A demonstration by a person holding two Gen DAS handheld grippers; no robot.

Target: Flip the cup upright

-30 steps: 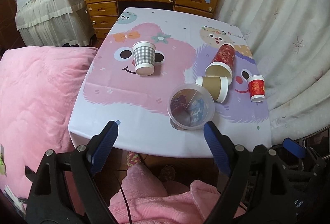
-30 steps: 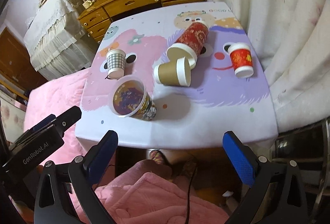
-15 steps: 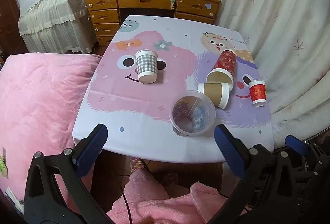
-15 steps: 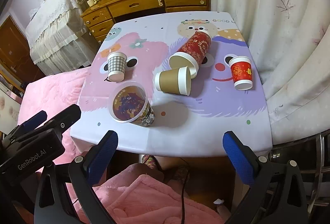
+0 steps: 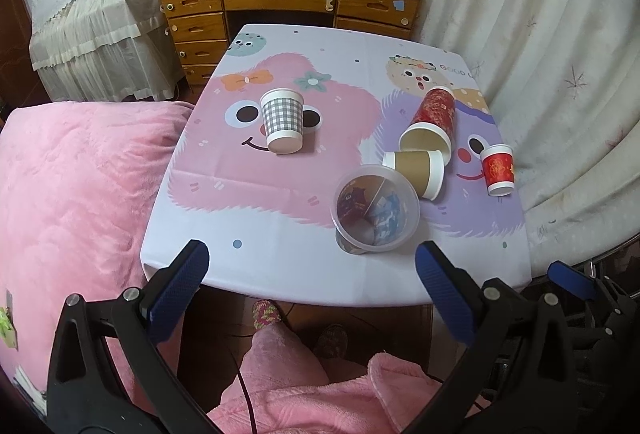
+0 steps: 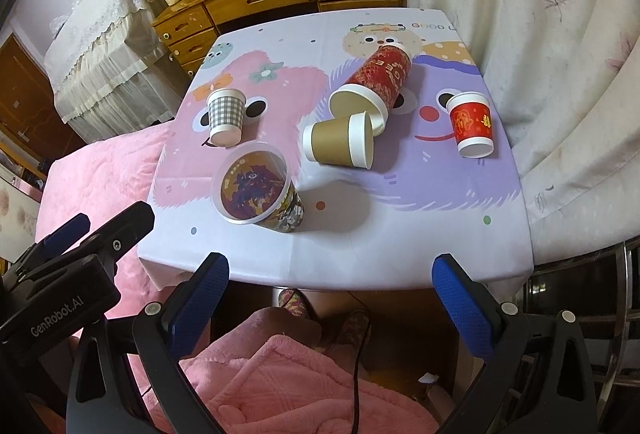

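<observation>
Several paper cups sit on a cartoon-print table [image 5: 280, 234] [image 6: 400, 246]. A clear-rimmed patterned cup [image 5: 374, 208] [image 6: 258, 188] stands upright near the front edge. A brown cup [image 5: 416, 172] [image 6: 340, 146] and a tall red cup [image 5: 432, 122] [image 6: 372, 84] lie on their sides. A grey checked cup [image 5: 282, 120] [image 6: 226, 116] and a small red cup [image 5: 498, 170] [image 6: 472, 130] stand upside down. My left gripper [image 5: 312, 288] and right gripper [image 6: 328, 298] are open and empty, held before the table's front edge.
A wooden desk with drawers [image 5: 288, 2] stands behind the table. A white curtain [image 5: 540, 54] hangs on the right. A pink blanket [image 5: 72, 186] lies to the left. The person's pink-clad legs [image 5: 288, 386] are below the grippers.
Both grippers have pulled back and up from the table. The left gripper's jaws have opened wider. The cups have not moved.
</observation>
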